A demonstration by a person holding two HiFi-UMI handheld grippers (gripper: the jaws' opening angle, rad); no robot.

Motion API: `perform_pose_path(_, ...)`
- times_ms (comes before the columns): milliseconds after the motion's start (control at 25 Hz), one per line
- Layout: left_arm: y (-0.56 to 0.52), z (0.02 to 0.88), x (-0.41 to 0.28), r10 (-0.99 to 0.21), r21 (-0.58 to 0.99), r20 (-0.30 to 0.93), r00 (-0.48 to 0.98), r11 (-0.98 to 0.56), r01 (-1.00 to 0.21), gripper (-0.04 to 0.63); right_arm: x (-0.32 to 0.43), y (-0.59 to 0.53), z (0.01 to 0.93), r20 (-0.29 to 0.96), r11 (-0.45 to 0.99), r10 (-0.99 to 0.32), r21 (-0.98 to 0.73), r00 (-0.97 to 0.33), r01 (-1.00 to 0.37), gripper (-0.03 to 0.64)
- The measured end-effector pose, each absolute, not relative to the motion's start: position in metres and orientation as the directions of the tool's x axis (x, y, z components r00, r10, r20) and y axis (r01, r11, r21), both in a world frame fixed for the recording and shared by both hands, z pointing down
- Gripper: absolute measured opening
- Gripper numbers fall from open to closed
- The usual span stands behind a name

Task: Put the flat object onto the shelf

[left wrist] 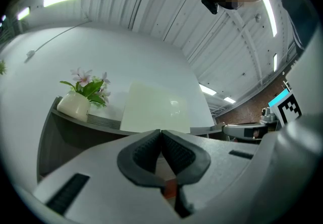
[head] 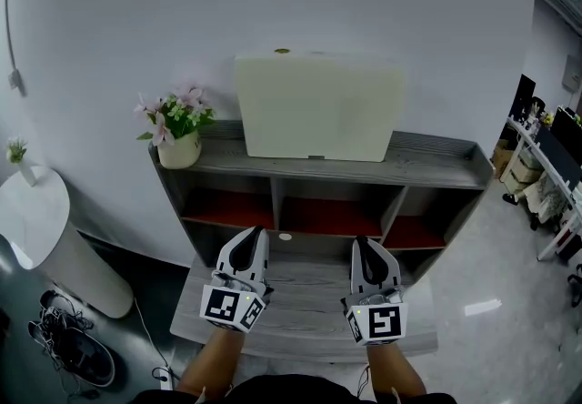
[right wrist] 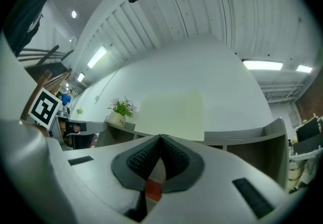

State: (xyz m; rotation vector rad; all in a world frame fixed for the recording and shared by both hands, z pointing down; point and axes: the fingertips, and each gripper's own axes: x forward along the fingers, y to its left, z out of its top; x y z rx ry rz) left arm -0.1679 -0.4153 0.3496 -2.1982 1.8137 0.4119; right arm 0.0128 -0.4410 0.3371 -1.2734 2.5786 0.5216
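- Two pinched-together sets of jaws here: left gripper (head: 254,232) and right gripper (head: 362,241), nothing between the pads.
- Flat cream panel (head: 318,106) stands upright on top of the shelf (head: 436,167), against the wall, well apart from both grippers, up ahead of them.
- Flower pot (head: 178,150) sits at the shelf's left end, near the panel, not touching.
- Grippers hover over the lower grey ledge (head: 309,302).

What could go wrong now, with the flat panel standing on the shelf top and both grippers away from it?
The flat panel stands on edge against the wall, held by nothing: the left gripper and right gripper are shut and empty, below it. Its foot might slide forward off the shelf top. The flower pot sits close to its left side, so a sideways slip could knock it.
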Motion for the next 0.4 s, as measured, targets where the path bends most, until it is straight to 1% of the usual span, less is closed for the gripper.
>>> perform_pose_path(400,-0.4197,0.3548,-0.1670,-0.915,-0.022,-0.363,0.178,-0.183,-0.983,0.008,0.0113,-0.4466,0.3413,-0.335,0.562,-0.721,0.229,-0.606,-0.795,0.025)
